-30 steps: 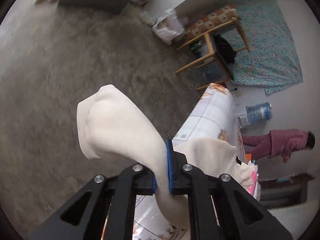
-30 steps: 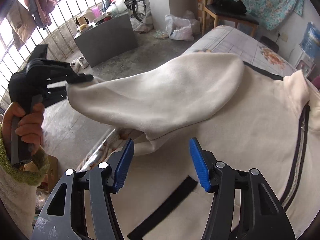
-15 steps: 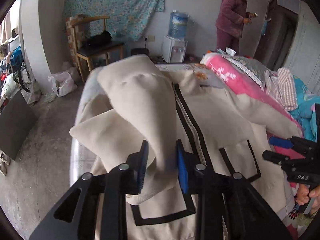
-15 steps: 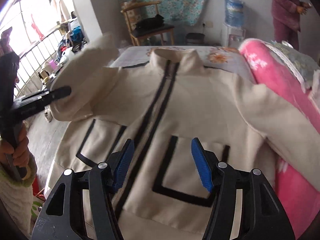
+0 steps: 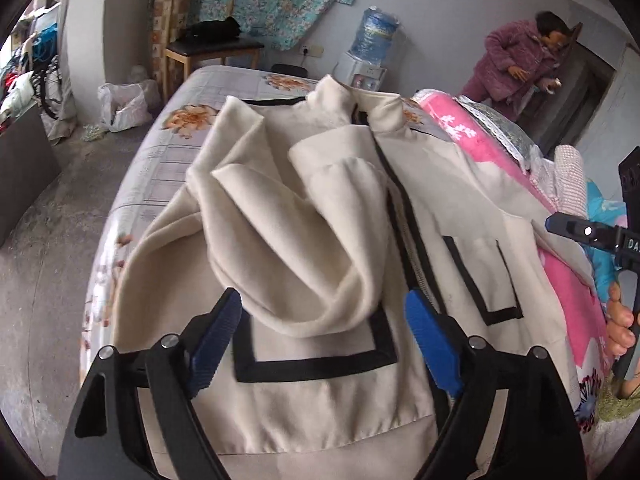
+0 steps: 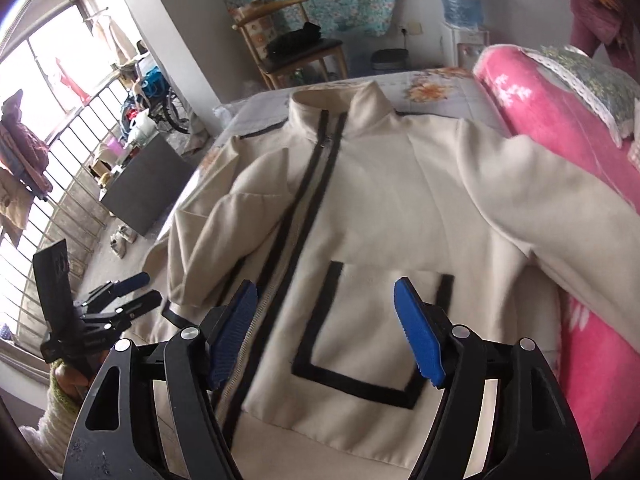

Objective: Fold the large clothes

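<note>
A cream jacket [image 5: 440,200] with black trim lies front up on the bed, zipped, collar at the far end. One sleeve [image 5: 288,232] is folded across its chest, and the cuff end rests between the fingers of my left gripper [image 5: 322,308]. Those jaws are opening and the pads stand clear of the cloth. My right gripper [image 6: 325,292] hovers over the black-edged pocket [image 6: 360,332], its jaws opening with nothing between them. The other sleeve [image 6: 540,208] lies out to the right on the pink blanket. In the right wrist view, the left gripper [image 6: 144,290] shows at lower left.
The bed has a floral sheet [image 5: 168,148] and a pink blanket [image 6: 540,92] with pillows along its right side. A wooden chair [image 6: 296,48] and a water dispenser [image 5: 376,36] stand by the far wall. A person in purple [image 5: 516,64] stands at the door. A grey box [image 6: 144,184] sits on the floor to the left.
My left gripper swung the sleeve from beside the bed onto the jacket's chest and released it. My right gripper moved from the shoulder to the pocket and opened wider.
</note>
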The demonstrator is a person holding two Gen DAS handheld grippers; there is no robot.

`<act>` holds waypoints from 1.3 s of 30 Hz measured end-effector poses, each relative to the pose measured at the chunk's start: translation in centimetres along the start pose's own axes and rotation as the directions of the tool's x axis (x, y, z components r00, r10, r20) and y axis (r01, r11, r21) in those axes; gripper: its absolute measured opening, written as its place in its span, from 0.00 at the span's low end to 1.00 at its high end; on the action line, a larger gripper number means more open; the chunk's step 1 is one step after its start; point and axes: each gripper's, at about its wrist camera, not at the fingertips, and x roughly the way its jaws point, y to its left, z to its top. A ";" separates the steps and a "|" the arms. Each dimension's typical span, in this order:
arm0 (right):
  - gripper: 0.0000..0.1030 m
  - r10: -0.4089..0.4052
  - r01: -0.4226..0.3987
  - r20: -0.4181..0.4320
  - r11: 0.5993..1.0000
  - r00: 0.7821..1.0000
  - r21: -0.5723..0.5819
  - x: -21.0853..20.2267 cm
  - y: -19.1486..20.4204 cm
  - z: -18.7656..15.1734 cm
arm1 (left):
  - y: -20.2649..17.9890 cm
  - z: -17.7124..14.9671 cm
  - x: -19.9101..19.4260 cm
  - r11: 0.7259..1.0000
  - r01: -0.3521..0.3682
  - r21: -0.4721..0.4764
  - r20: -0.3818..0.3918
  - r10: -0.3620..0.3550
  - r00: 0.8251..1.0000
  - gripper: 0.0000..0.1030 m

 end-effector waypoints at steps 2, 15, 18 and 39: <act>0.66 0.054 -0.054 -0.013 0.998 0.998 -0.021 1.7 2.0 2.0 | 1.8 0.2 -0.3 0.997 -0.053 -0.051 0.020 0.054 0.998 0.80; 0.66 -0.116 0.046 -0.256 0.963 0.960 -0.265 19.0 13.6 11.2 | 8.6 0.7 2.9 0.923 -0.314 -0.225 -0.068 0.306 0.949 0.36; 0.59 -0.274 0.158 -0.280 0.914 0.920 -0.374 22.3 14.3 10.5 | 9.3 0.7 3.1 0.913 -0.326 -0.246 -0.077 0.316 0.945 0.30; 0.44 -0.150 0.151 -0.058 0.988 0.987 0.022 -1.0 -0.6 -3.3 | 10.0 0.7 2.9 0.913 -0.321 -0.251 -0.089 0.308 0.947 0.24</act>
